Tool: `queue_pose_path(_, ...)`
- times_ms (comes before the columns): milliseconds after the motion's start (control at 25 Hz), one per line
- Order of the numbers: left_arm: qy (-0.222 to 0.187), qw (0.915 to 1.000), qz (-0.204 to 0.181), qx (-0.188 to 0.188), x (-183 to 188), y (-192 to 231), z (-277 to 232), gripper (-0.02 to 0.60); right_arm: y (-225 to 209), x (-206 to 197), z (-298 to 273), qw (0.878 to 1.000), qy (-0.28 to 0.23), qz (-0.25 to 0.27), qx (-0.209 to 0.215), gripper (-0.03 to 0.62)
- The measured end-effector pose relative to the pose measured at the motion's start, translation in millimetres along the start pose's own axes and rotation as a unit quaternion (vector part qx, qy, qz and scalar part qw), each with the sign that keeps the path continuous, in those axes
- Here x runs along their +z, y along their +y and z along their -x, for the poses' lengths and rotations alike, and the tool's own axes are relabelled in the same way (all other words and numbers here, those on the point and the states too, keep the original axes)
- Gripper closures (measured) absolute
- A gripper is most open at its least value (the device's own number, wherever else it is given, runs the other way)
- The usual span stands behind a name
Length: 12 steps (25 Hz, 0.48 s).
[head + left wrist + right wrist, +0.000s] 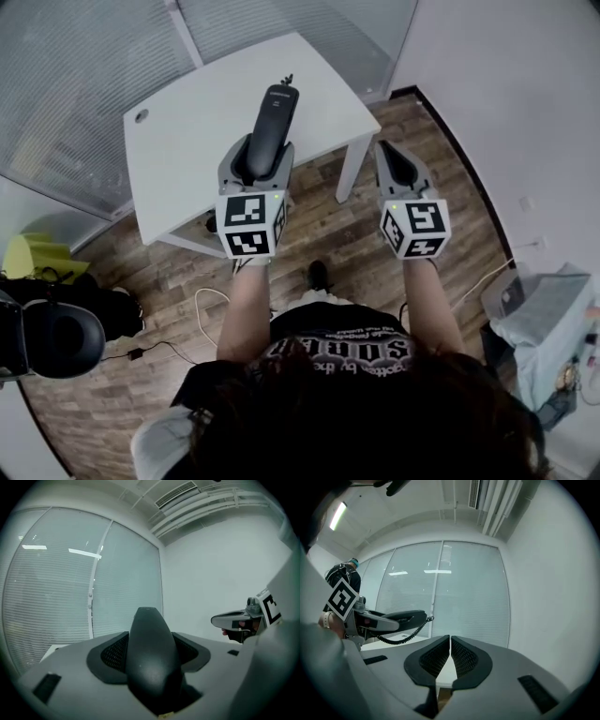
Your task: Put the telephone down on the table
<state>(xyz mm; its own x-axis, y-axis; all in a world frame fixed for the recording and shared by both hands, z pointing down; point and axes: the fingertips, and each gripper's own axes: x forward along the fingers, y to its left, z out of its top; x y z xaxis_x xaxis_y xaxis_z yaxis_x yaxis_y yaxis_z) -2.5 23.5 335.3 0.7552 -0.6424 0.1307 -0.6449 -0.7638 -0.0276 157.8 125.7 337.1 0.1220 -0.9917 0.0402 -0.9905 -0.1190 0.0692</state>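
Over the white table (192,150), left gripper (261,155) clamps the telephone handset (275,112); right gripper (392,157) closed, empty; released early, the handset could drop, or its coiled cord (401,638) could drag it off.

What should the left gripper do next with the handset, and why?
Probably lower the handset toward the bare table. The left gripper has its jaws closed on it and holds it in the air over the table, so it rests on nothing yet. The right gripper, jaws together and empty, is off to the side.
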Motion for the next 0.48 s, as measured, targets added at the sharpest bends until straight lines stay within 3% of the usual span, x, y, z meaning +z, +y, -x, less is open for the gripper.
queue_pose_path(480,0.009,0.9999,0.001,0.009,9.3,35.9,-81.0,0.302,-25.3,4.2,-94.5,1.000,0.003,0.003,0.018,0.563)
